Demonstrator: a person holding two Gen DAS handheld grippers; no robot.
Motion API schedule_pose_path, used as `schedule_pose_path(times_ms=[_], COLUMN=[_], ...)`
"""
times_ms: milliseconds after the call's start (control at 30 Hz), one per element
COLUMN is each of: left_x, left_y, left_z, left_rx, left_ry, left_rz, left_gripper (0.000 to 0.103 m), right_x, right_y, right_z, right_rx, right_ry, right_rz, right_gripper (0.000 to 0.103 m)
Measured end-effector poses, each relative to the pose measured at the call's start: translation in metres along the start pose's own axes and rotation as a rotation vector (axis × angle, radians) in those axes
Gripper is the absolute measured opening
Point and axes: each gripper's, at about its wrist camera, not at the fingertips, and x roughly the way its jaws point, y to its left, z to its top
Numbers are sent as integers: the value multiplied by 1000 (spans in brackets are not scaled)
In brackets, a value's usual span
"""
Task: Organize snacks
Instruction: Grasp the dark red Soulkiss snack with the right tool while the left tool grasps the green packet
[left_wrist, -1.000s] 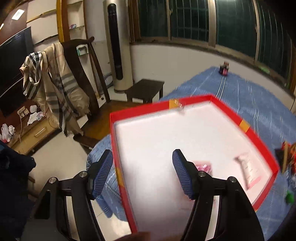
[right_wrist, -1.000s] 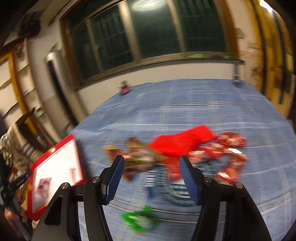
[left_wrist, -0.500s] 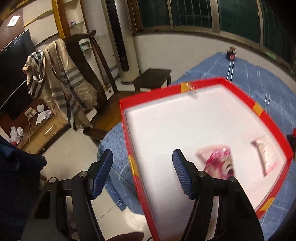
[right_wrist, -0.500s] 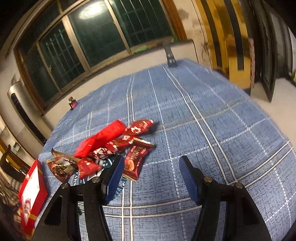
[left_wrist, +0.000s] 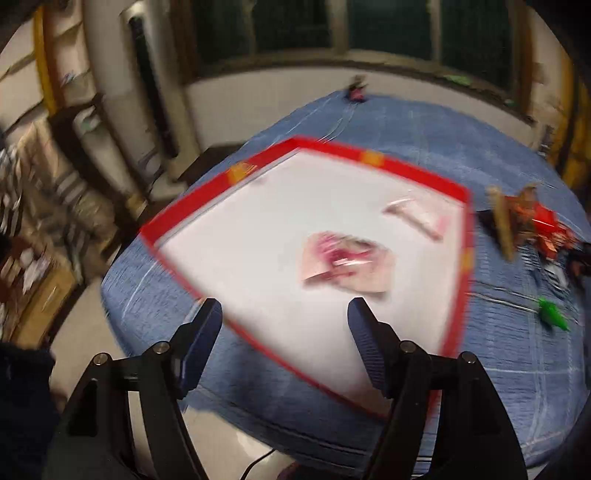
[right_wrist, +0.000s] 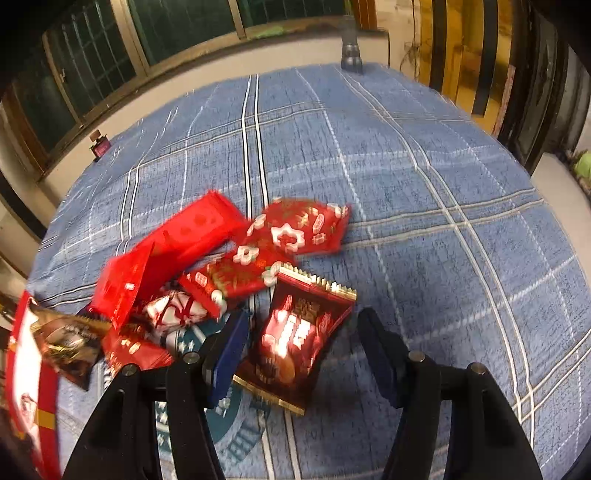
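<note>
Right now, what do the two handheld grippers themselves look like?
Both match: the left gripper and right gripper have black angular frames with round silver screw heads, carrying ribbed dark-blue pads on the fingers. A thin black cable loops below the left one.

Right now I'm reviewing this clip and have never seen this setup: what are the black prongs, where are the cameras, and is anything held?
Each picture comes from a camera on a handheld two-finger gripper, looking along its fingers. The left gripper hangs over a red-rimmed tray holding two pinkish packets, blurred; its jaws are opening with nothing between them. The right gripper is over a snack pile on the blue checked cloth; its jaws are closing around a dark red packet, not yet pressing on it.
</note>
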Motion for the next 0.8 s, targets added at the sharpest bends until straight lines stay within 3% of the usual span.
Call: schedule_pose_path(times_ms=[100,167,267,400,600,800], left_x=[-23,-36,-38,-24,-2,7], left_y=[-41,-69,-103,-135,-171,-200], left_z=[1,3,7,16,27,14], left_rx=[147,225,317,330,276,284], left_ry=[-63,-69,-28,87,200,249], left_rz=[-79,-203,-290,-391,-446,-474], left_gripper=[70,70,72,72,72,72], right_x=[0,-3,-10,-24,-38,-37], right_y=[-2,-8,-18,-37,-63,-59], right_z=[-1,-4,-11,-24,-48,-47], right_rx=[-10,-13,-37,-121,-138,-149], right_ry=[-25,-28,-18,4,-54,-55], right_rz=[-44,-20,15,41,174,171], right_gripper=[40,34,32,32,35,39])
